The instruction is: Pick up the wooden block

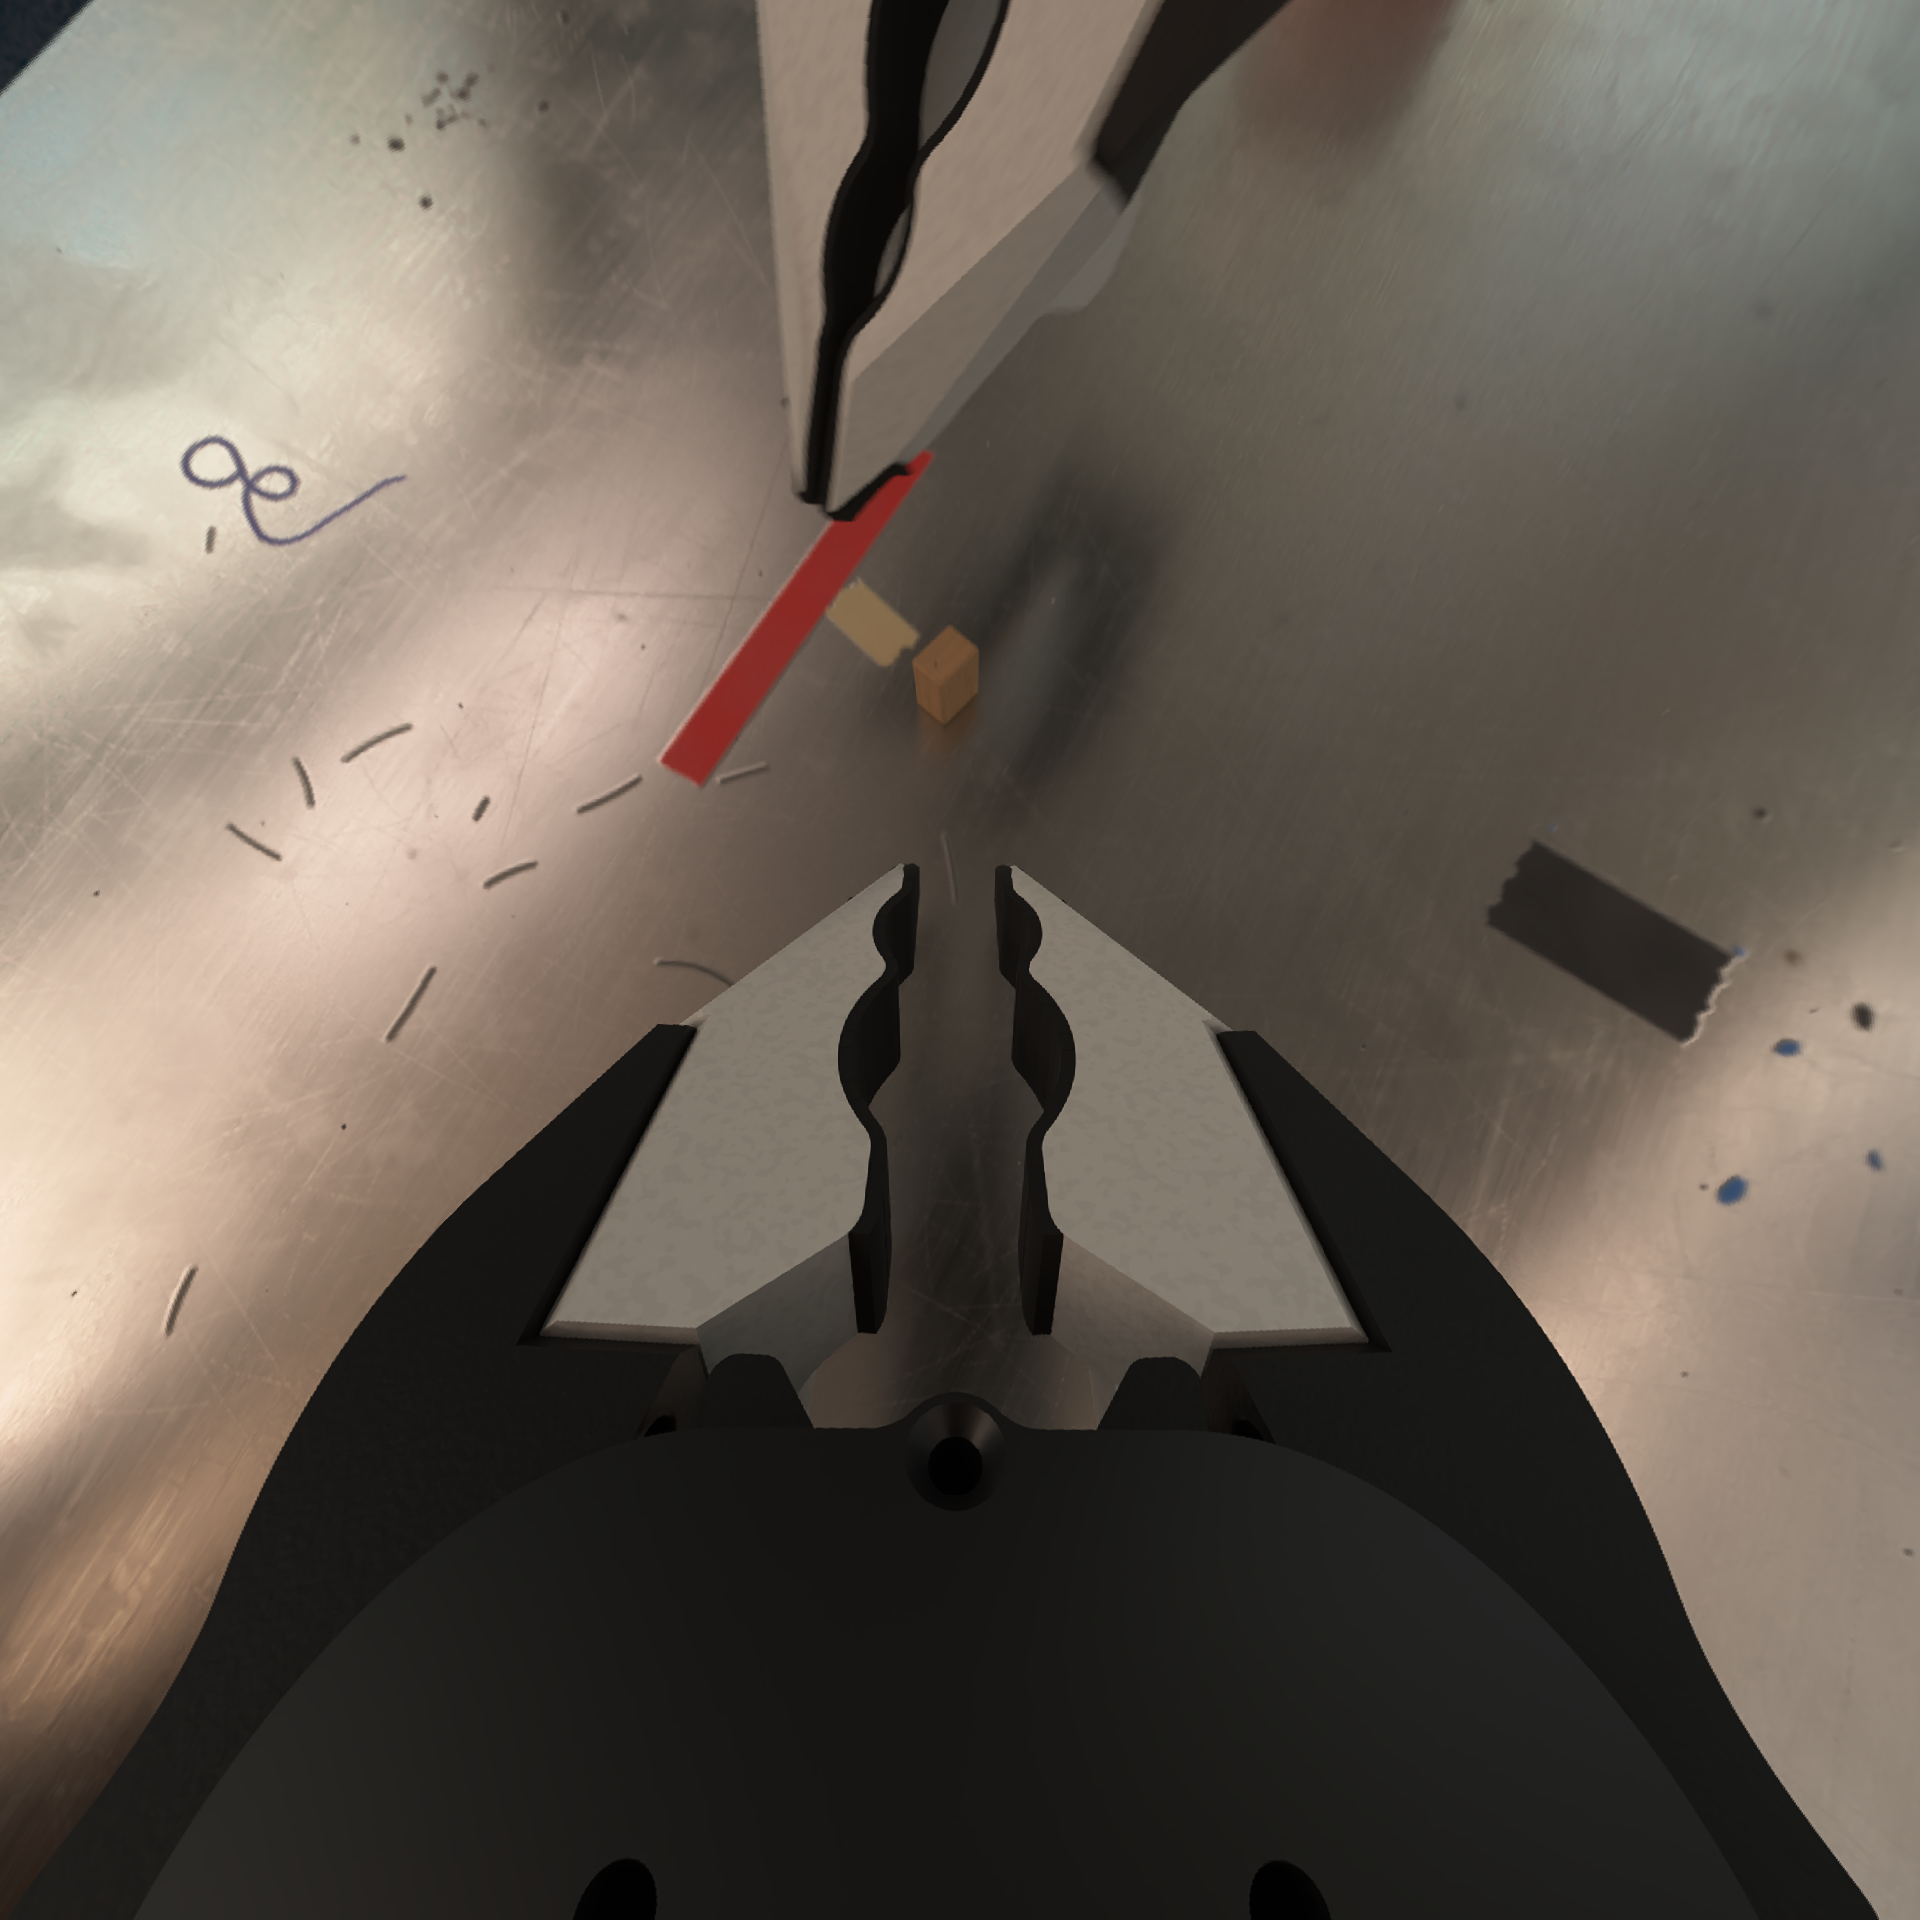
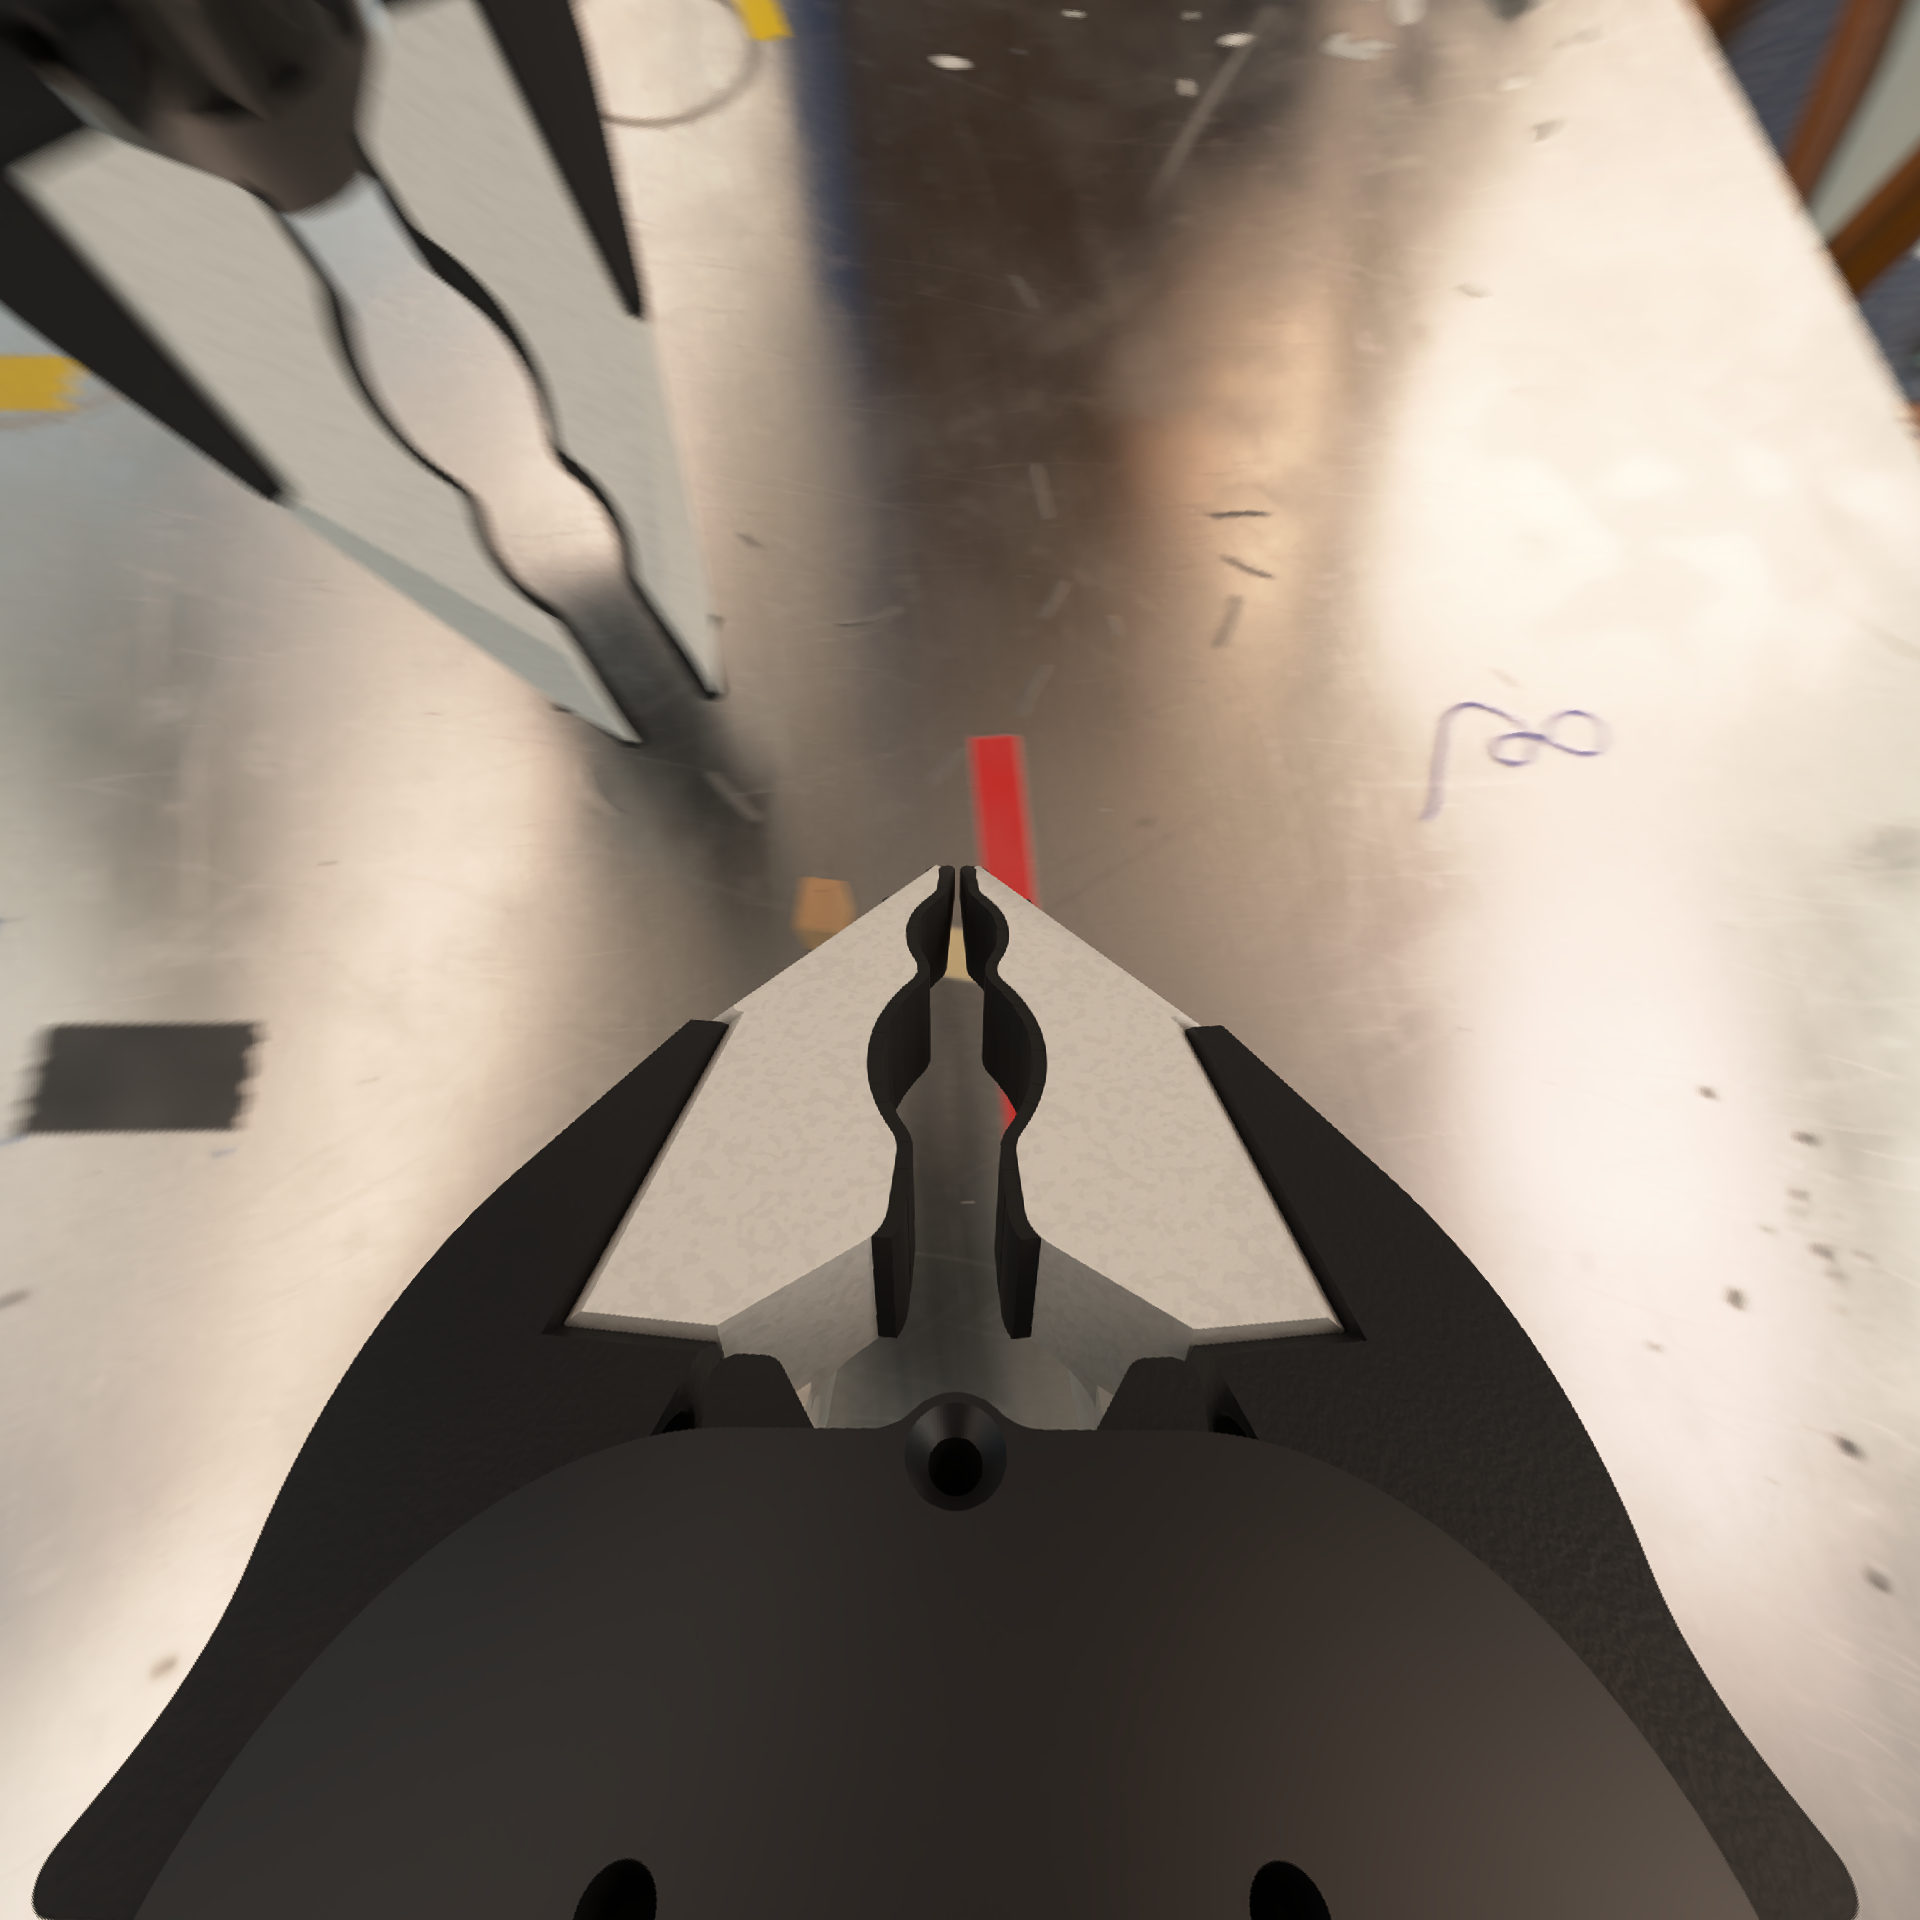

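The wooden block [image 1: 945, 673] is a small tan cube standing on the scratched metal table [image 1: 1455, 520], ahead of my left gripper [image 1: 956, 873] and apart from it. The left gripper is open by a narrow gap and empty. My right gripper [image 1: 844, 501] comes in from the top of the left wrist view, shut and empty, its tips over the far end of a red tape strip [image 1: 790, 623]. In the right wrist view the block [image 2: 821, 904] lies just left of the shut right gripper [image 2: 956, 871], not between its fingers. The left gripper [image 2: 675, 707] shows at the upper left.
A tan tape piece [image 1: 871, 621] lies flat between the red strip and the block. A black tape patch [image 1: 1610, 956] is to the right, a blue pen scribble [image 1: 260, 499] to the left. The table's edge [image 2: 1766, 156] runs along the upper right of the right wrist view.
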You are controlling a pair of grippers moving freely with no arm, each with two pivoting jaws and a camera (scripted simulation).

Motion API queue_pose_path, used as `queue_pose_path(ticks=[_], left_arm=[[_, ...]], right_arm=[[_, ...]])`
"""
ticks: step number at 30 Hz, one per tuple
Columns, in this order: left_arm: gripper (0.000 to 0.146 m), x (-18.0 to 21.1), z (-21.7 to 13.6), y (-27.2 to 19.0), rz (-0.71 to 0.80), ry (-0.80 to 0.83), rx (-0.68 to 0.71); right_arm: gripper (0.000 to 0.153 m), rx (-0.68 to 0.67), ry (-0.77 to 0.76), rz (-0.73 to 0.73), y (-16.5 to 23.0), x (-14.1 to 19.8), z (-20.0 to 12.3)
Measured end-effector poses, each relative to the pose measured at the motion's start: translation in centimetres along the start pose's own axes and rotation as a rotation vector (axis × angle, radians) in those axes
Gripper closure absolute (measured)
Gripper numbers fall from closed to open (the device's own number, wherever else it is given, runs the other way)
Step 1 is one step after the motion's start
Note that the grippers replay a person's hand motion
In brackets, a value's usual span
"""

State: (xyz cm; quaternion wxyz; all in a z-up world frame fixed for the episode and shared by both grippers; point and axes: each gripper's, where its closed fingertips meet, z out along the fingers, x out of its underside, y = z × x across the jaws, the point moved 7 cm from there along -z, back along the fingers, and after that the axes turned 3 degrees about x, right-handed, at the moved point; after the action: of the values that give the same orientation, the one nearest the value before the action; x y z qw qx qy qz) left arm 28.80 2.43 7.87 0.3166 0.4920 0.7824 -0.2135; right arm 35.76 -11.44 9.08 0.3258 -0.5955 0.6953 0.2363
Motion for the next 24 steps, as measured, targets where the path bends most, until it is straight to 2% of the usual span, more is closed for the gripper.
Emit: queue_pose_path(ticks=[3,6,8,12,15,18,21,24], left_arm=[[0.132,0.6,0.4,0.0,0.004,0.031,-0.045],[0.134,0.9,0.5,0.4,-0.051,0.005,-0.031],[0.135,1.0,0.6,0.5,-0.082,-0.012,-0.012],[0.136,1.0,0.9,0.5,-0.106,-0.034,-0.002],[0.137,0.7,0.8,0.5,-0.111,-0.053,-0.005],[0.139,0.2,0.4,0.3,-0.130,-0.097,-0.001],[0.139,-0.5,-0.1,0.2,-0.173,-0.191,-0.031],[0.139,-1.3,-0.8,0.4,-0.208,-0.324,-0.116]], right_arm=[[0.149,-0.065,0.003,0.042,1.9,0.3,-0.2],[0.143,0.019,0.044,0.116,2.7,0.8,0.6],[0.138,0.023,0.053,0.154,3.1,1.2,1.2],[0.133,0.039,0.082,0.134,3.4,1.4,2.2],[0.143,0.061,0.091,0.099,3.5,1.3,2.4],[0.144,0.052,0.078,0.049,3.9,1.3,2.2],[0.144,0.165,-0.008,-0.054,4.0,0.5,1.4],[0.144,0.398,-0.117,-0.166,3.9,-0.7,0.7]])
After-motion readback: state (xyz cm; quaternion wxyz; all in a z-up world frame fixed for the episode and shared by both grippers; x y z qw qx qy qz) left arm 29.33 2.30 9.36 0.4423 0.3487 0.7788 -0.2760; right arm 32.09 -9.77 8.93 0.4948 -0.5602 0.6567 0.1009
